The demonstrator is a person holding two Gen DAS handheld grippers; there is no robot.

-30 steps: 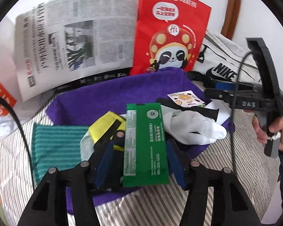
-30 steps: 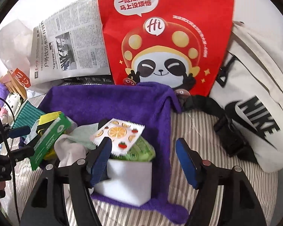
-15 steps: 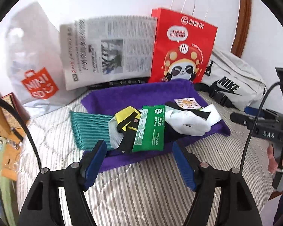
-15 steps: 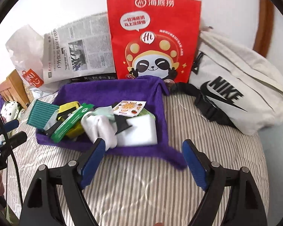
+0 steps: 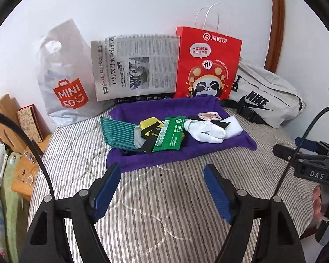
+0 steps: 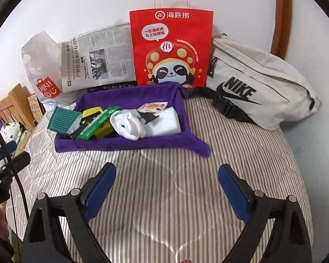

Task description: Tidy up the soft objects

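A purple towel (image 5: 208, 151) (image 6: 164, 141) lies on the striped bed with soft items piled on it: a teal striped cloth (image 5: 118, 132) (image 6: 62, 120), a yellow-and-black strap (image 5: 150, 125), a green packet (image 5: 170, 133) (image 6: 96, 123), white socks (image 5: 206, 130) (image 6: 129, 125), a white sponge (image 6: 164, 121) and a fruit-print sachet (image 6: 152, 107). My left gripper (image 5: 162, 175) hovers over bare bedding in front of the towel, its jaws opening with nothing between them. My right gripper (image 6: 166, 177) likewise hangs back from the towel, jaws opening and empty.
Against the wall stand a white Miniso bag (image 5: 63, 76), a newspaper (image 5: 136, 65), a red panda paper bag (image 5: 206, 65) (image 6: 171, 48) and a grey Nike waist bag (image 5: 265, 100) (image 6: 256, 83). A wooden bedside stand (image 5: 22, 131) sits left. A hand (image 5: 322, 201) holds the right gripper's body.
Both grippers let go of the items on the towel, opened wider and pulled back and up. The green packet and the white sponge now lie on the towel.
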